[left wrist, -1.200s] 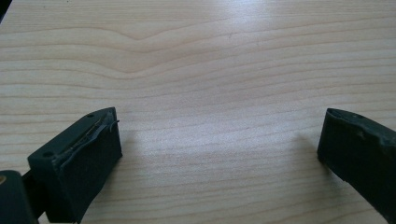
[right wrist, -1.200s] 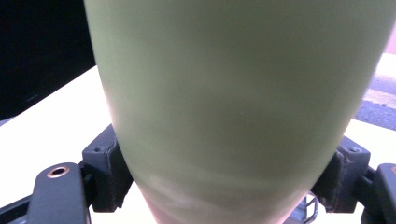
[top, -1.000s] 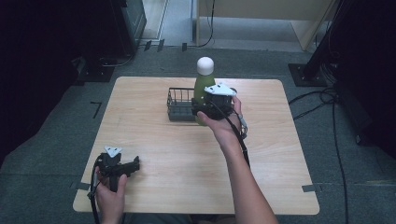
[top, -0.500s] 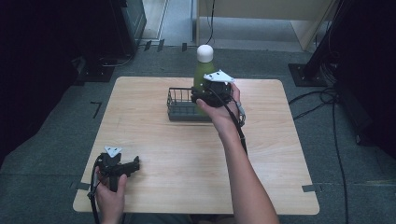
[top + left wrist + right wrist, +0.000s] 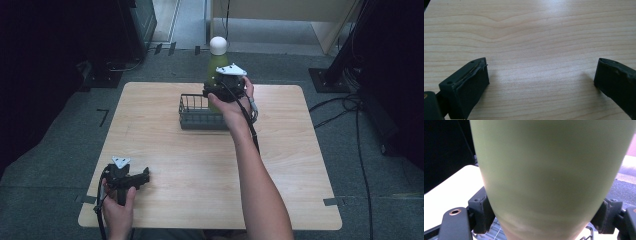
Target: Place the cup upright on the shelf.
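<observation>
- The wooden table [image 5: 300,165] takes up the middle of the high view; its light grain also runs across the left gripper view [image 5: 536,37]; grey floor surrounds it, with dark equipment at the far left and right edges.
- A person's right forearm [image 5: 255,185] reaches from the bottom edge up toward the far middle of the table; the left hand [image 5: 117,207] sits at the near-left corner.
- The dark wire basket [image 5: 197,114] stands on the far middle of the table; a green bottle [image 5: 216,65] with a white cap [image 5: 218,45] is upright over the basket's right end, its lower part hidden behind the hand, so whether it touches the basket floor cannot be told.
- The right gripper [image 5: 226,90] is clamped on the bottle's body; in the right gripper view the bottle [image 5: 551,177] bulks between the two black jaws, which press against its sides, with the basket wires [image 5: 496,230] showing below.
- The left gripper [image 5: 127,179] lies low over the near-left of the table, well apart from the basket; in the left gripper view its jaws stand wide apart with bare wood between them [image 5: 541,82].
</observation>
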### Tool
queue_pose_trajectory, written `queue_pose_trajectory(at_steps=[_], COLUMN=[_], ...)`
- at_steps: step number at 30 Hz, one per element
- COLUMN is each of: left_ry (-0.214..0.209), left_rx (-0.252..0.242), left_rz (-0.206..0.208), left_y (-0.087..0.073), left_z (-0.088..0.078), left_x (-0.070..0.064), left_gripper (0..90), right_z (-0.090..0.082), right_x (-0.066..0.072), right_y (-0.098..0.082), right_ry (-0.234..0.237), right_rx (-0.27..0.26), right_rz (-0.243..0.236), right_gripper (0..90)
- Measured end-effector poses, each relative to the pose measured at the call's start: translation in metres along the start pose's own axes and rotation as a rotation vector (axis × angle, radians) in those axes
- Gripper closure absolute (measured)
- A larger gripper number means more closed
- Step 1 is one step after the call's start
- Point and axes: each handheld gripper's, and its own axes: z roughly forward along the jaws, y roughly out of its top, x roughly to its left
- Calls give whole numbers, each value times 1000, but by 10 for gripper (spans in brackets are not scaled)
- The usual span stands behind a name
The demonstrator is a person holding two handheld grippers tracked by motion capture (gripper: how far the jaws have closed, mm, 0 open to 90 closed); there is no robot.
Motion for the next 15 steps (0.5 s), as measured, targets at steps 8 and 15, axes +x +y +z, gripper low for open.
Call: queue_pose_trajectory(at_steps=[8,15], left_ry=[0,-1], left_rx=[0,1], left_rz=[1,1], left_y=[0,0], left_z=[0,0], left_x=[0,0], left_gripper=[0,0], right_z=[23,36], right_x=[-4,-7], right_y=[-6,-17], right_ry=[-34,-33], right_rx=[16,41], right_rz=[6,23], right_gripper=[205,204])
